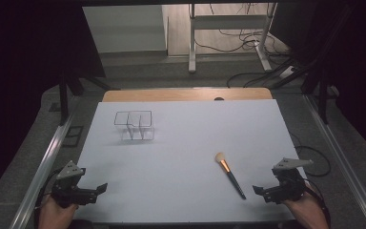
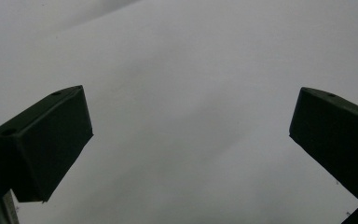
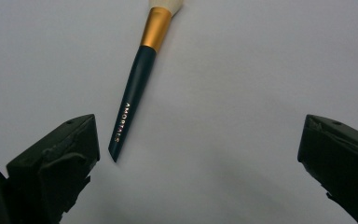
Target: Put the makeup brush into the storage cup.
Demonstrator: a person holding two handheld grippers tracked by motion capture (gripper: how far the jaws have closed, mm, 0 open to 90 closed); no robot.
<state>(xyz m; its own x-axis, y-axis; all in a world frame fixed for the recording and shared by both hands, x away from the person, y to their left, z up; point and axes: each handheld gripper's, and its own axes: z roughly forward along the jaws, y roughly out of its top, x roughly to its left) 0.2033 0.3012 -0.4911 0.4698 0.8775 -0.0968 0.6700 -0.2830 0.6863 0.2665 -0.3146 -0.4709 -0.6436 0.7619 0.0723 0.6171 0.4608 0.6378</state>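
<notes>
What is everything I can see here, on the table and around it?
Brush: one, dark handle, gold band, pale bristles, lying flat on the table's near right.
Organizer: one, clear, with compartments, far left of the table.
Table: one, white top, wooden far edge.
Frame: one, pale metal, on the floor beyond the table.
Cables: several, black, on the floor at the back.
Left gripper: one, black, open, near left corner.
Right gripper: one, black, open, beside the brush's handle end.
</notes>
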